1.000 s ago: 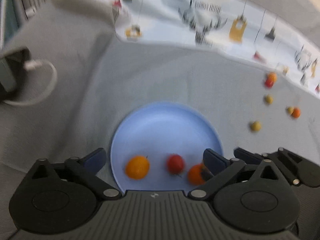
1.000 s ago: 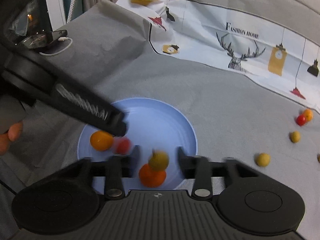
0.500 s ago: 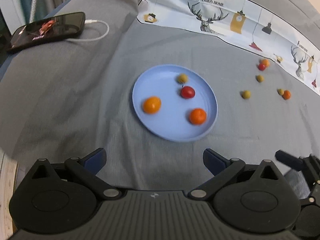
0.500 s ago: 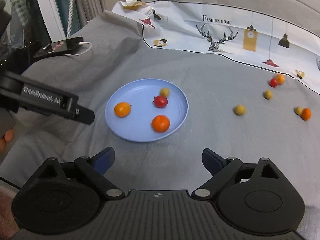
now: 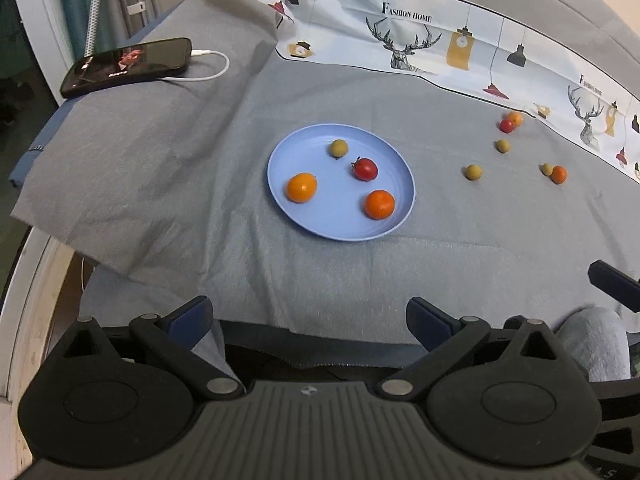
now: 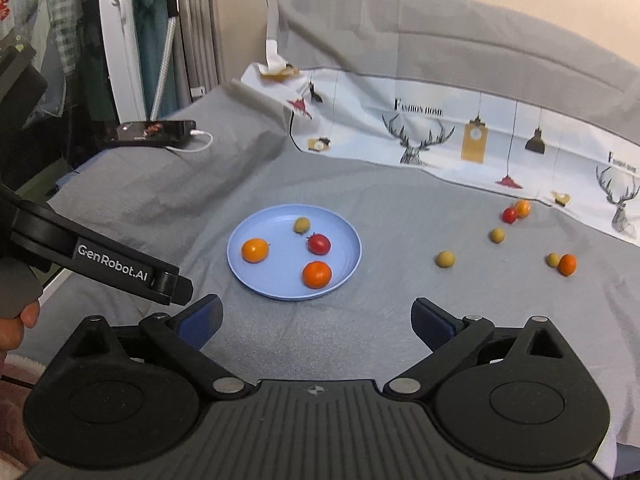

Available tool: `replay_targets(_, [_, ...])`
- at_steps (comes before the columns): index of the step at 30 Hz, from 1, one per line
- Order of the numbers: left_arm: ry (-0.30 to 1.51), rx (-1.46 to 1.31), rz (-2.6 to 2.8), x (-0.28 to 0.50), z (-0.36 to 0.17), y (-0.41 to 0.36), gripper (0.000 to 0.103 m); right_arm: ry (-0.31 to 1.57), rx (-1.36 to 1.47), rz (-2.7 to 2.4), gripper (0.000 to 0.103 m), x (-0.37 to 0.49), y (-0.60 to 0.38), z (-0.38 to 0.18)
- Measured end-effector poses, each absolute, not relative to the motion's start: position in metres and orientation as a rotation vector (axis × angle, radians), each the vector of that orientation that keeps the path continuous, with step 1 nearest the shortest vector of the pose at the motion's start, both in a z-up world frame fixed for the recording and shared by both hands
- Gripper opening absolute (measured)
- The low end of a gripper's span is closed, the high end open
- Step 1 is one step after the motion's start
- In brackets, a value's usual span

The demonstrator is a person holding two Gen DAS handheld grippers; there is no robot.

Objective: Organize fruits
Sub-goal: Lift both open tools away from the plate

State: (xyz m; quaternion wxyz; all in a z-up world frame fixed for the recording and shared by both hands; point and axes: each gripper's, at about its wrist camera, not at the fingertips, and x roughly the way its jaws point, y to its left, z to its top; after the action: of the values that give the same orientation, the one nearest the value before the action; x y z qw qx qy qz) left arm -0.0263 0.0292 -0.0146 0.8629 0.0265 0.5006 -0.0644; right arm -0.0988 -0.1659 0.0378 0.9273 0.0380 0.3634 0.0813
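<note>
Blue plate (image 5: 404, 208): four fruits were held | six fruits (image 5: 473, 172) were scattered on grey cloth (image 5: 360, 272) | left gripper (image 5: 308, 320), right gripper (image 6: 316, 320): jaws were spread apart, empty

Left gripper (image 5: 308, 320): jaws spread wide, nothing between them, held at the near edge of the grey cloth (image 5: 360, 280). Round light-blue plate (image 5: 276, 168) lies mid-cloth, holding four fruits: orange fruit (image 5: 301, 187) at left, second orange fruit (image 5: 379, 204) at right, red tomato (image 5: 365, 169) between, olive-green fruit (image 5: 339, 148) at far rim. Six small loose fruits (image 5: 473, 171) scattered on the cloth well right of the plate. Black phone (image 5: 128, 65) with white cable (image 5: 212, 68) far left.
</note>
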Motion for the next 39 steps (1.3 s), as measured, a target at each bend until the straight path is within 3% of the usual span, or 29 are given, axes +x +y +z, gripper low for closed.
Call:
replay_targets(20, [0.964, 0.091, -0.139, -0.052, 0.007, 0.025, 0.103, 0.663, 0.058, 0.154, 0.101, -0.13, -0.165, 0.058])
replay_targets(39, [1.007, 0.149, -0.144, -0.035, -0.007, 0.004, 0.103, 0.705, 0.124, 0.129, 0.102, -0.12, -0.182, 0.041])
